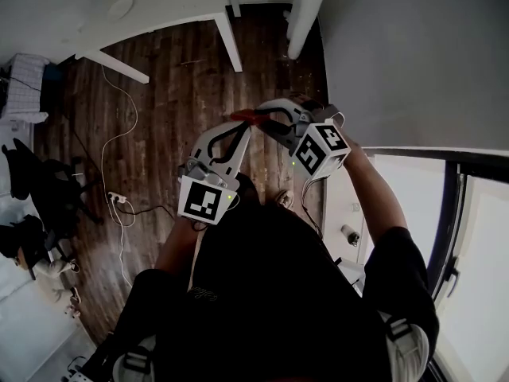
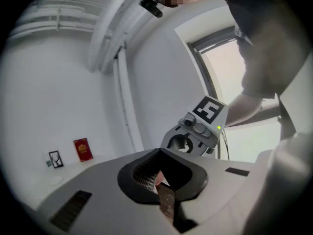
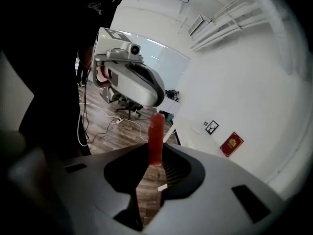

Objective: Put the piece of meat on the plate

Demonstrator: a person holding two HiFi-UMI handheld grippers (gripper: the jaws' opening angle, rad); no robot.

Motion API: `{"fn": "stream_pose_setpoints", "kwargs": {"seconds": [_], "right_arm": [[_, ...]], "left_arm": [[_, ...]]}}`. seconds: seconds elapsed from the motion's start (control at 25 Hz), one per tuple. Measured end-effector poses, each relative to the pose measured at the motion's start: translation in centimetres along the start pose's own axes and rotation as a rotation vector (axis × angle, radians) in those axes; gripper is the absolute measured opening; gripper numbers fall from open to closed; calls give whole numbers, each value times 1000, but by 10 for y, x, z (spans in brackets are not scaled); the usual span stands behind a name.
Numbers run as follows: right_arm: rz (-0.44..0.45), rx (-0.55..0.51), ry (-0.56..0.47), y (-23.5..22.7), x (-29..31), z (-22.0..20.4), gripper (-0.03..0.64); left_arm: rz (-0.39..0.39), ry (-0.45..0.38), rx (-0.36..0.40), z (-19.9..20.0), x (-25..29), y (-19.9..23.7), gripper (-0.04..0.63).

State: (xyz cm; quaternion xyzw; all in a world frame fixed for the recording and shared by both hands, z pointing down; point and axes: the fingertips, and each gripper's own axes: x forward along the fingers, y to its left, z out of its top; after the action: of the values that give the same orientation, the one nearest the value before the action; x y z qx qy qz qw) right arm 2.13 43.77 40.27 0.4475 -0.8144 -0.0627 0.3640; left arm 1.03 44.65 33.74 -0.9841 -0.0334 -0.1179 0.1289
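The piece of meat (image 1: 249,117) is a thin red strip held up over the wooden floor, bridging the tips of both grippers. My left gripper (image 1: 241,127) is shut on one end; in its own view that end (image 2: 165,199) is pinched in the narrow seam of the jaws. My right gripper (image 1: 267,121) closes on the other end, and in the right gripper view the strip (image 3: 156,138) stands up from between the pads to the left gripper's tip (image 3: 146,103). A pale round disc (image 1: 120,7), possibly the plate, lies on the white table.
The white table (image 1: 171,10) stands ahead, its legs (image 1: 231,42) reaching onto the wooden floor. A red booklet (image 2: 83,149) and a small frame (image 2: 55,159) lean on the wall behind it. Cables (image 1: 119,146) trail at left; a window (image 1: 477,237) is at right.
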Motion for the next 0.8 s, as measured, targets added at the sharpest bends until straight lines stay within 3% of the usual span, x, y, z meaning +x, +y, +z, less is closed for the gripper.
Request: {"fn": "stream_pose_setpoints", "kwargs": {"seconds": [0.16,0.4,0.56,0.8], "right_arm": [[-80,37,34,-23,18,-3,92],[-142,45,53,-58,67,15,92],[-175,41,50,-81,111,43,92],[-142,1,7,-104,183,96,92]], "left_arm": [[80,-4,-192,-23,-14,33,2],[236,57,-344,-79,-37,100,0],[298,102,-385,-112,-63,144,0],[328,102,-412,-136,-99,201,0]]}}
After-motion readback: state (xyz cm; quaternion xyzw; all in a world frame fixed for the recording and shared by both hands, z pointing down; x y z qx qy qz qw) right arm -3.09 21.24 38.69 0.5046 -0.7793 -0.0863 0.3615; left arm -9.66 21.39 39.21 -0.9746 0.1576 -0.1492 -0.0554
